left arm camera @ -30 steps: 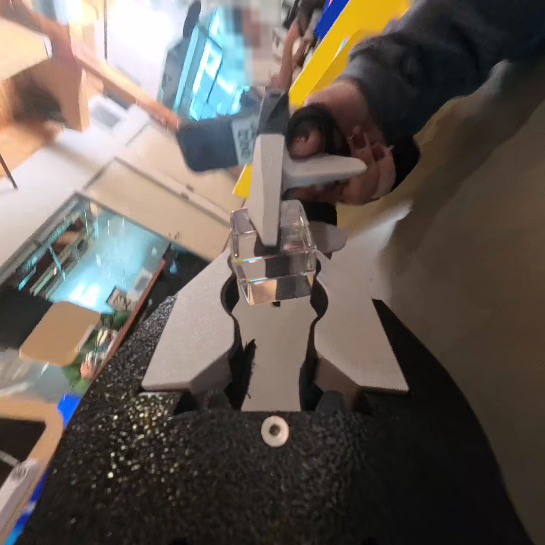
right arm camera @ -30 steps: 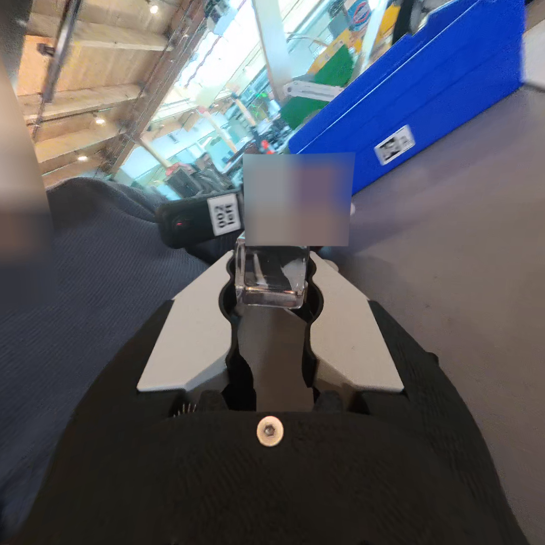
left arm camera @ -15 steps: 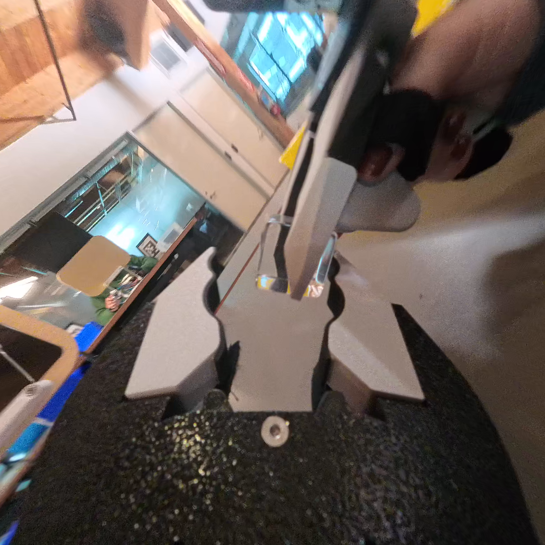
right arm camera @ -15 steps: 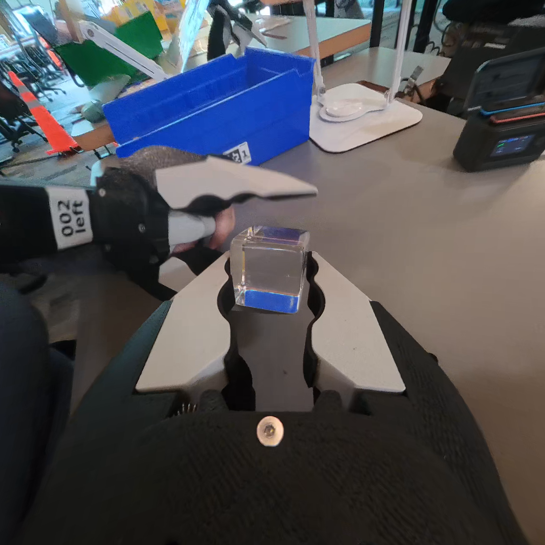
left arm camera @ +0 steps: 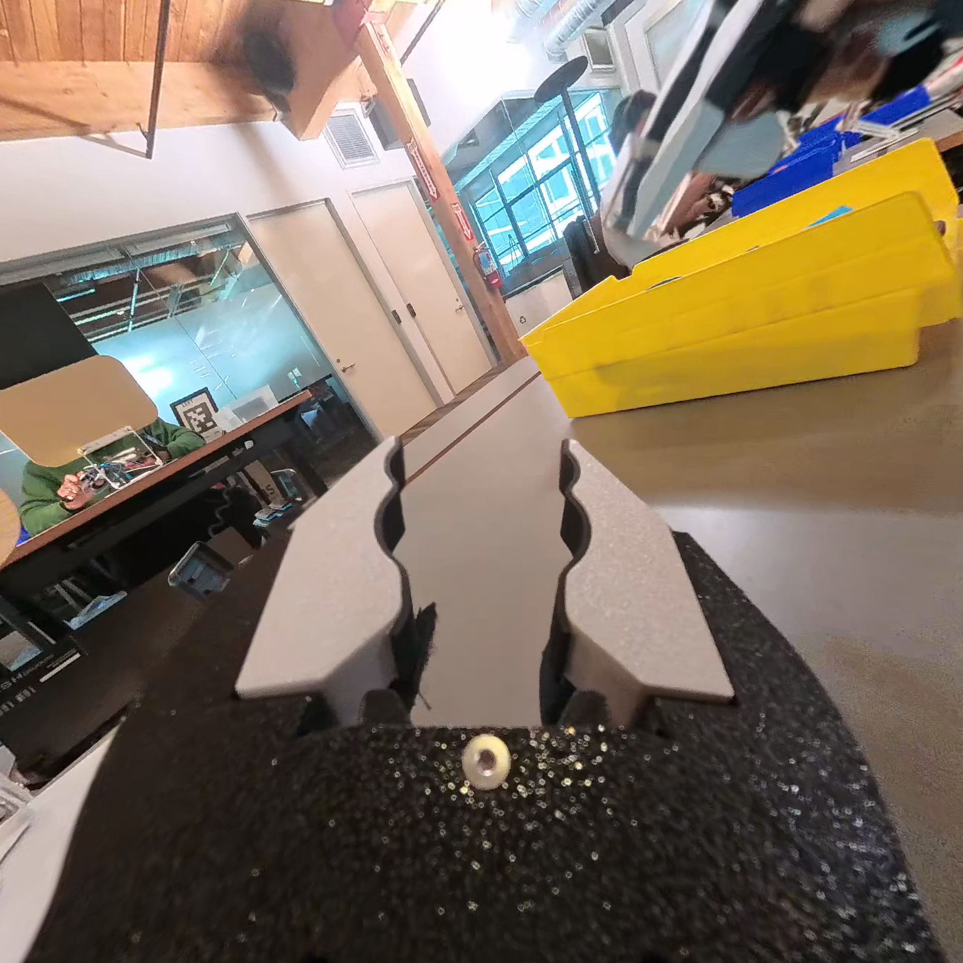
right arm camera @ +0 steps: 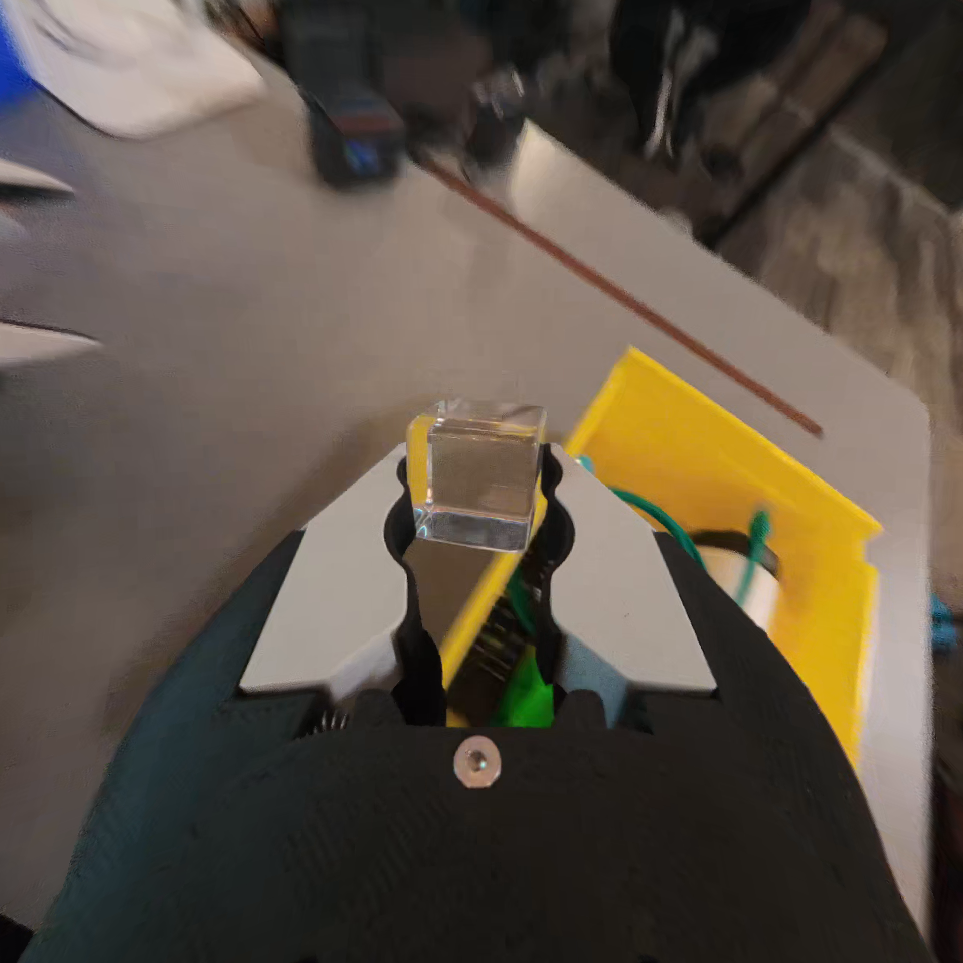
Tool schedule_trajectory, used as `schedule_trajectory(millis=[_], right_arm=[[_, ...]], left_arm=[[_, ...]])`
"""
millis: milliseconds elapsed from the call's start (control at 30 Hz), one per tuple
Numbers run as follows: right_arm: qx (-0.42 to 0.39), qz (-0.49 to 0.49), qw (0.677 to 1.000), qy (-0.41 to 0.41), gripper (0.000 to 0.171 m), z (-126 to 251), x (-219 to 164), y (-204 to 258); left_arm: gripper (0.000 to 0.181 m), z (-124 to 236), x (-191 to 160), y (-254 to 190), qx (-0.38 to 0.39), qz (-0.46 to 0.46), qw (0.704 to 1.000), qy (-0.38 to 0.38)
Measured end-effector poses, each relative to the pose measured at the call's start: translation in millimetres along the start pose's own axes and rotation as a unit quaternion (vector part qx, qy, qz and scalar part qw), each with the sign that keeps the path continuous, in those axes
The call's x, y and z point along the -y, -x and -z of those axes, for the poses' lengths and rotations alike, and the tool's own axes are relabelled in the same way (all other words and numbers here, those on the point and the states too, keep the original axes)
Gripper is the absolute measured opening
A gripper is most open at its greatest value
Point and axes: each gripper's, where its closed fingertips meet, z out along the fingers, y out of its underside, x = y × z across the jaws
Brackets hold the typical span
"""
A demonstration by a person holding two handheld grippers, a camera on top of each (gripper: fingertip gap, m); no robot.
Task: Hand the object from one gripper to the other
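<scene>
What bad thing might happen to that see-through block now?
1. The clear cube is pinched only at the tips of the right gripper, so it might slip out.
2. It hangs beside the yellow bin, above the table; a drop could land in either.
3. The left gripper is open and empty, no backup hold.

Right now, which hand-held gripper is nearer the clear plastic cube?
Right. The right hand-held gripper grips the clear plastic cube between its fingertips; the left hand-held gripper is open, empty, apart from it.

one clear cube (right arm camera: 477, 492), two hand-held grippers, one yellow bin (left arm camera: 755, 333).
</scene>
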Motion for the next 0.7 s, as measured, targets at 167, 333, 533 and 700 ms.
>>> schedule_trajectory(millis=[167, 333, 533, 700], right_arm=[[0.022, 0.016, 0.990, 0.135, 0.046, -48.4, -35.4, -73.3], [0.040, -0.028, 0.979, 0.196, 0.046, -86.9, -51.0, -101.0], [0.001, -0.089, 0.989, 0.115, 0.056, -92.1, -17.5, -115.5], [-0.015, -0.081, 0.994, -0.070, 0.058, -48.4, 70.0, -63.5]], left_arm=[[0.055, 0.3, 0.2, -2.4, -0.005, -0.007, 1.000, 0.001], [0.053, 0.0, -1.7, -6.4, -0.015, -0.015, 1.000, 0.007], [0.052, -1.0, -2.8, -7.6, -0.019, -0.014, 1.000, 0.009], [0.052, -0.7, -2.1, -3.6, -0.012, -0.003, 1.000, 0.007]])
